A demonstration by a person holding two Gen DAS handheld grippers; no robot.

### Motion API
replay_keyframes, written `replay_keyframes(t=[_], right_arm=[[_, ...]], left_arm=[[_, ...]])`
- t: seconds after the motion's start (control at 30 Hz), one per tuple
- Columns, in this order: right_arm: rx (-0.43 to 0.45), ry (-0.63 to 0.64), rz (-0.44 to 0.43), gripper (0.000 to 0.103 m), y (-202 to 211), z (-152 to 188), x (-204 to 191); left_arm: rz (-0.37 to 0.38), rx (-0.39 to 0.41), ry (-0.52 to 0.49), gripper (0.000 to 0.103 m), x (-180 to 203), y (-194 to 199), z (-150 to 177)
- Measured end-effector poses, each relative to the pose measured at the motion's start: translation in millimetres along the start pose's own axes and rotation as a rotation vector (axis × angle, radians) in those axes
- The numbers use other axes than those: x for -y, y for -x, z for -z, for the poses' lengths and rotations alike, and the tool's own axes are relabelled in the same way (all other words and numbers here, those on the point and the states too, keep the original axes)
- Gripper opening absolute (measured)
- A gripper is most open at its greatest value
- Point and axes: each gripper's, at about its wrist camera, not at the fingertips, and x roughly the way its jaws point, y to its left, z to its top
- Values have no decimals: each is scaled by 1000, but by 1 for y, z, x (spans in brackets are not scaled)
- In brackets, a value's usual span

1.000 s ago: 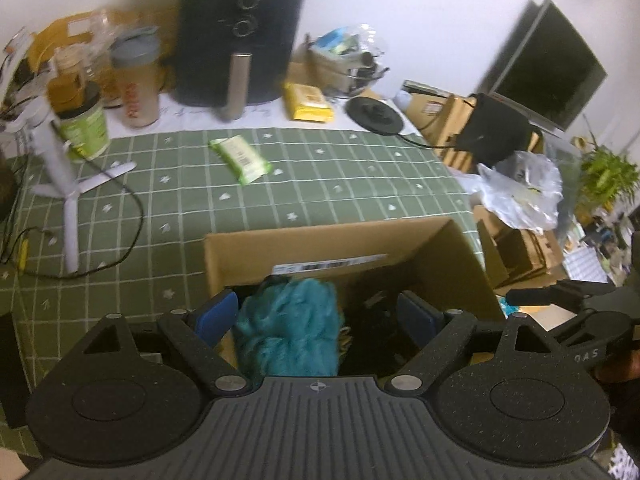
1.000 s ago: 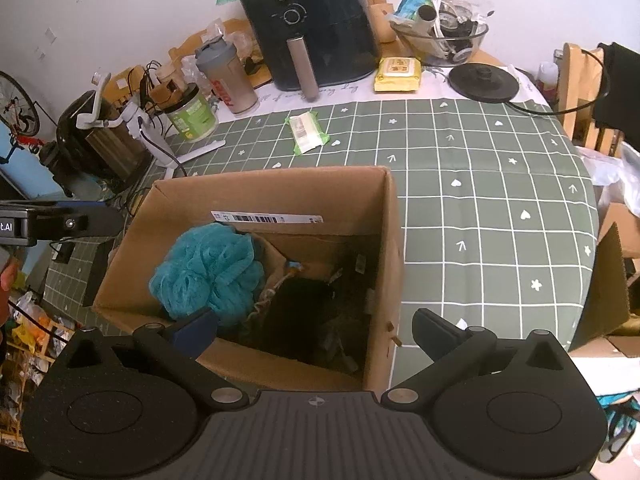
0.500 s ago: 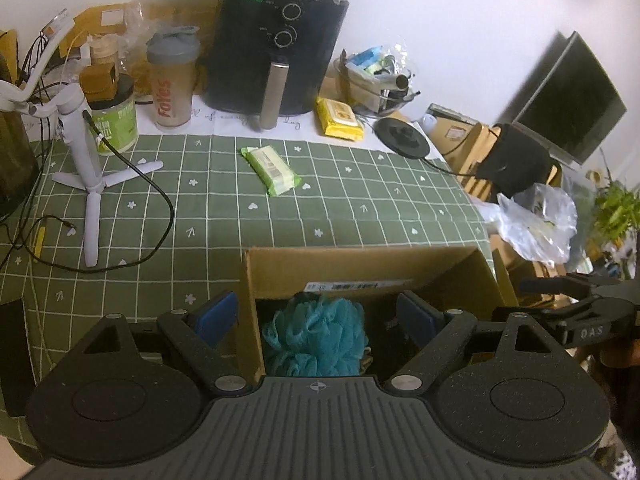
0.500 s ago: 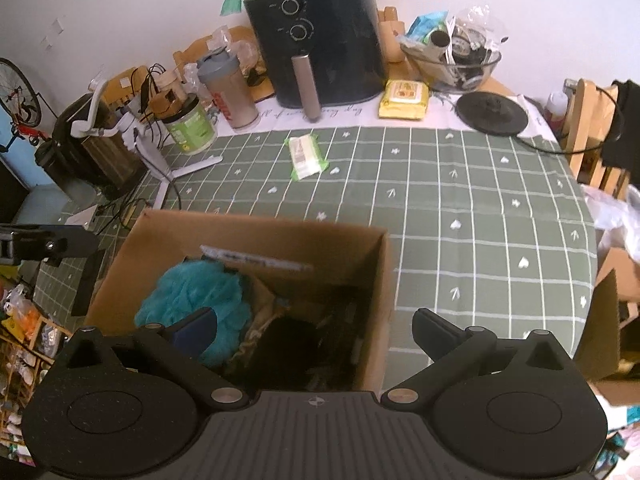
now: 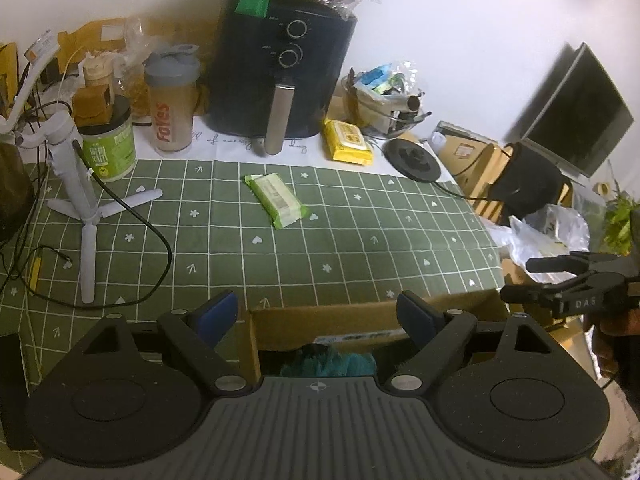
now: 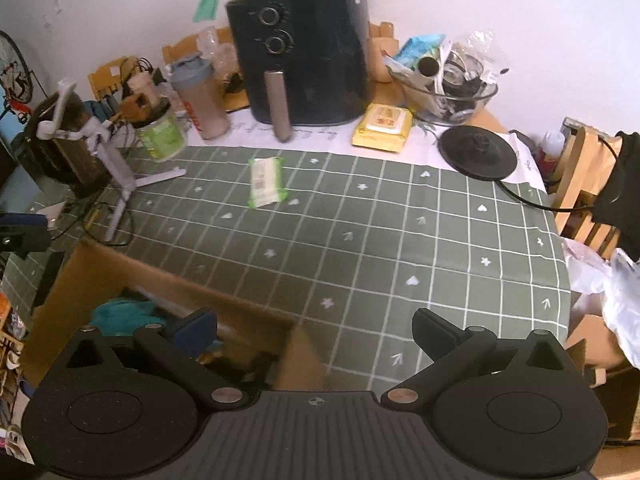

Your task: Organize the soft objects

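Observation:
A brown cardboard box (image 5: 360,318) (image 6: 100,268) stands at the near edge of the green checked tablecloth. A teal bath pouf (image 5: 332,362) (image 6: 120,314) lies inside it among dark items. A green wet-wipes pack (image 5: 278,199) (image 6: 264,182) lies flat mid-table, and a yellow wipes pack (image 5: 347,142) (image 6: 383,127) sits near the back. My left gripper (image 5: 318,314) is open over the box's far wall, with nothing held. My right gripper (image 6: 316,326) is open too, straddling the box's right corner and empty. The right gripper also shows at the right edge of the left wrist view (image 5: 576,280).
A black air fryer (image 5: 280,68), shaker bottle (image 5: 172,100), green jar (image 5: 108,144) and glass bowl of clutter (image 6: 444,84) line the back. A white phone tripod (image 5: 80,200) with cable stands left. A black kettle base (image 6: 476,152) sits right; chair and bags beyond the table's edge.
Both grippers have drawn back from inside the box, so the box and pouf slid to the bottom of each view and more tablecloth shows. Both jaws stayed open.

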Motion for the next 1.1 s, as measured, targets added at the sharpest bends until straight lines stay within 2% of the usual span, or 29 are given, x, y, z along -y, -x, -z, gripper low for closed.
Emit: replay_keyframes(t=[0.33,0.63,0.93,1.0,1.07,1.1], right_arm=[[-37,44,-71,103,-39,-40,24],[-92,217,-193,103,-86,-68,26],[-158,381,-319,102,-145,-71,12],[-177,424,-337,99,-156,-71,6],[-198,477,-361,87,-166,-70,0],[-210,501,-373,85,-170,-69,-3]], left_arm=[[3,-26,36,87,-6,-16,-16],[-7,-42,61,87,-8,-22,-22],[-56,-75,120,87,-22,-30,-20],[-67,-77,133,87,-25,-30,-20],[-76,-80,144,87,-28,-30,-19],[-81,-82,149,87,-29,-30,-19]])
